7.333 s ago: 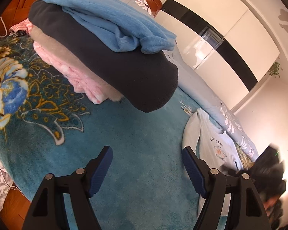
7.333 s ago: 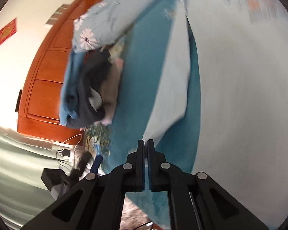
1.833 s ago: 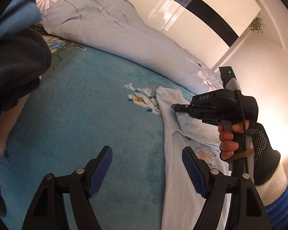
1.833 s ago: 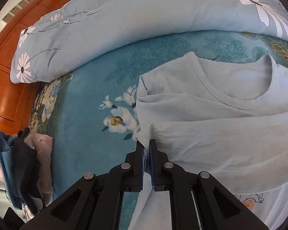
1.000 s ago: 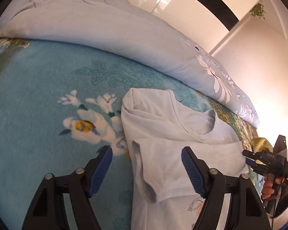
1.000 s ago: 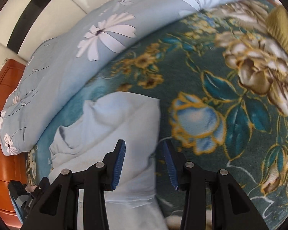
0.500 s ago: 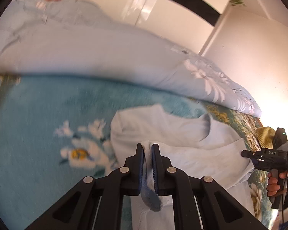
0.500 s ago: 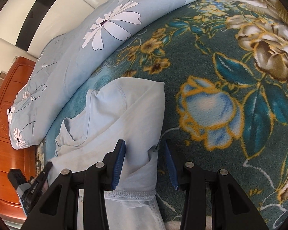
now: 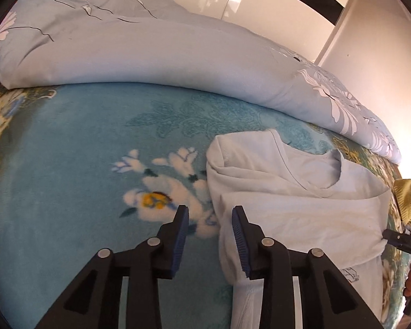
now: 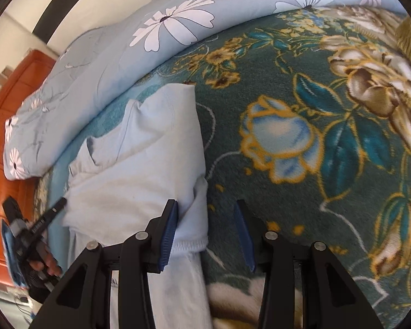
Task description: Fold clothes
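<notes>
Pale blue cotton, the T-shirt [image 9: 301,192] lies on the teal floral blanket [image 9: 68,192] of the bed, collar toward the flowered duvet [image 9: 150,49], its long axis running from the duvet toward the cameras, both sleeves folded across the chest. The chest print is mostly covered and unreadable. The left tool [image 9: 209,240], clamped on the left sleeve half a second ago, now stands narrowly parted and empty. The right tool [image 10: 205,233] gapes wide over the other sleeve's hem, as before.
</notes>
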The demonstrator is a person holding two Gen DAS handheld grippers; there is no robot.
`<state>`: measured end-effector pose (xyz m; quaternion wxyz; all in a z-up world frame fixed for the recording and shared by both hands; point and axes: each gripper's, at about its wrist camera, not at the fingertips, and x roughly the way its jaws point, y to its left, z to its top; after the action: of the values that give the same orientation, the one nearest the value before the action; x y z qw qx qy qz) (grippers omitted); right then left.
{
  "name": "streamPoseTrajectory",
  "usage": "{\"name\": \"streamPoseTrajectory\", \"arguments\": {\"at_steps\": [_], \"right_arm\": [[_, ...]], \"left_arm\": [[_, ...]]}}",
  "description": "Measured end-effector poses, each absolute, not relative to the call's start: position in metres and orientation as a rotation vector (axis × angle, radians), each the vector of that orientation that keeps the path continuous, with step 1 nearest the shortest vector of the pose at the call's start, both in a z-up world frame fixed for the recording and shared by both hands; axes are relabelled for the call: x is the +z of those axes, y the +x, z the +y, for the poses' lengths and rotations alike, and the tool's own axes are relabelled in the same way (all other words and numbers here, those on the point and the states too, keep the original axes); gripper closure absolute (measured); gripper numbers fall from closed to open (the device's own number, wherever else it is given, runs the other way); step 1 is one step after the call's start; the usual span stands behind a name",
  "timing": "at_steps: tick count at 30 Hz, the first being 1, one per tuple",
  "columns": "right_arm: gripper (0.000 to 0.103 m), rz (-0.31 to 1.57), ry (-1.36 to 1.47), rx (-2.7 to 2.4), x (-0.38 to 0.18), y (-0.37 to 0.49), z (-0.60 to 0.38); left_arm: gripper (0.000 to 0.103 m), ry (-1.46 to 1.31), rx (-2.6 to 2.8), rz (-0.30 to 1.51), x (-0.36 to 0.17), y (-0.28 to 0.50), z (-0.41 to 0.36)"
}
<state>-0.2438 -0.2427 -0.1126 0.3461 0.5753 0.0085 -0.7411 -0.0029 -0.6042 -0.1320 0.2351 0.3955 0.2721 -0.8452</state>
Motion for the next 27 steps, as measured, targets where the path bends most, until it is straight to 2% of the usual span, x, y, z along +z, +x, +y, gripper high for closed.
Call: {"name": "streamPoseTrajectory", "arguments": {"at_steps": [3,7,10,12,19,27], "right_arm": [[0.059,0.085,1.486,-1.950,-0.106,-0.233,-0.228],[0.059,0.137,1.466,-1.953,-0.097,-0.207,-0.198],[0.059,0.113,1.449,-1.886,-0.095,-0.172,-0.165],[0.059,0.096,1.437,-1.820,-0.098,-0.142,-0.142],[0.059,-0.042,1.467,-1.661,-0.121,-0.058,-0.064],[0.059,-0.210,1.475,-1.597,-0.135,-0.021,-0.025]], "left_arm": [[0.066,1.078,-2.311,0.770,-0.116,0.022,-0.594],[0.057,1.053,-2.355,0.835,-0.099,0.072,-0.563],[0.048,1.041,-2.397,0.881,-0.090,0.118,-0.534],[0.047,1.045,-2.418,0.911,-0.087,0.147,-0.514],[0.046,1.150,-2.442,1.066,-0.103,0.210,-0.451],[0.046,1.215,-2.357,1.299,-0.132,0.245,-0.411]]}}
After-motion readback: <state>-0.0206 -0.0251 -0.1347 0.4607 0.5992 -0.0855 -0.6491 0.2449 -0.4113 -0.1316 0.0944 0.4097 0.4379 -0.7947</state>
